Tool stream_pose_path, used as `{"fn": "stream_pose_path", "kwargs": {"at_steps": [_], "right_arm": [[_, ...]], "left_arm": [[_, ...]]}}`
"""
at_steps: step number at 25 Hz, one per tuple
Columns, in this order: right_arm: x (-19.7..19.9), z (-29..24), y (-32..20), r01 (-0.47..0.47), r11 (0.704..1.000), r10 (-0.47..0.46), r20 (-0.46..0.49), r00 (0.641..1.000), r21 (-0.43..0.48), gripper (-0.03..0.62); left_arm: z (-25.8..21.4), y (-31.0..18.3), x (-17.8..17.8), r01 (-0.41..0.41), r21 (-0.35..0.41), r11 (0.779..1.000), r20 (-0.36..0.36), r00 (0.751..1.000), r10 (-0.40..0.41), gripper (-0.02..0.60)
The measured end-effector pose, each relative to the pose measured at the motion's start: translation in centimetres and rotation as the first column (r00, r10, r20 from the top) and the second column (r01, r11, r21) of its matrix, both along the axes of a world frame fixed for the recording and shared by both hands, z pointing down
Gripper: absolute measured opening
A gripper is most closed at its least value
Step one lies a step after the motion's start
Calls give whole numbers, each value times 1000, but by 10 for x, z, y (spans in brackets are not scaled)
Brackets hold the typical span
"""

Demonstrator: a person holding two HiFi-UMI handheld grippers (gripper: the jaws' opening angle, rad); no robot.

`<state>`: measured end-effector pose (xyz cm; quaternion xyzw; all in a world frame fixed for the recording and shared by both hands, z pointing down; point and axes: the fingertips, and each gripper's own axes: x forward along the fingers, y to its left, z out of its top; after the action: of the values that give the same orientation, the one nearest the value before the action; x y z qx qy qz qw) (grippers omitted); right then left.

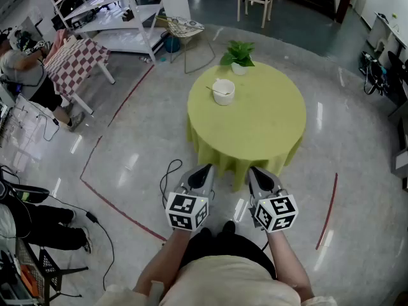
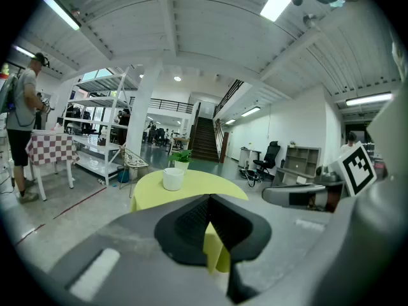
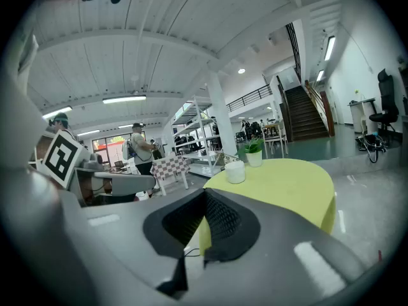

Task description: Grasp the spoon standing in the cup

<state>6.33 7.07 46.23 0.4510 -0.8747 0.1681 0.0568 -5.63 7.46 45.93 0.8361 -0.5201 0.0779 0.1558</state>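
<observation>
A white cup [image 1: 224, 92] stands on the far left part of a round table with a yellow-green cloth [image 1: 255, 126]. The spoon [image 1: 214, 90] leans out of the cup to the left. Both grippers hang side by side in front of the table's near edge, well short of the cup. My left gripper [image 1: 206, 169] is shut and empty, and so is my right gripper [image 1: 254, 170]. The left gripper view has the cup [image 2: 173, 178] ahead above the closed jaws [image 2: 208, 201]. From the right gripper [image 3: 204, 195] the cup [image 3: 234, 171] lies ahead; the spoon is too small to tell there.
A potted plant [image 1: 238, 56] sits on the table's far edge behind the cup. A checkered table [image 1: 76, 61], white shelving [image 1: 121, 11], a wire chair [image 1: 185, 28] and a person [image 1: 25, 69] are to the left. A cable [image 1: 168, 171] lies on the floor near the table.
</observation>
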Motion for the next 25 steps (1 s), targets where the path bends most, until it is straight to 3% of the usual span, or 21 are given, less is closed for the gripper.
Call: {"fn": "stream_pose_path", "kwargs": {"at_steps": [25], "right_arm": [[24, -8, -20, -3, 1000, 3, 40, 999, 17, 2]], "left_arm": [[-14, -26, -6, 100, 34, 994, -14, 995, -99, 3]]}}
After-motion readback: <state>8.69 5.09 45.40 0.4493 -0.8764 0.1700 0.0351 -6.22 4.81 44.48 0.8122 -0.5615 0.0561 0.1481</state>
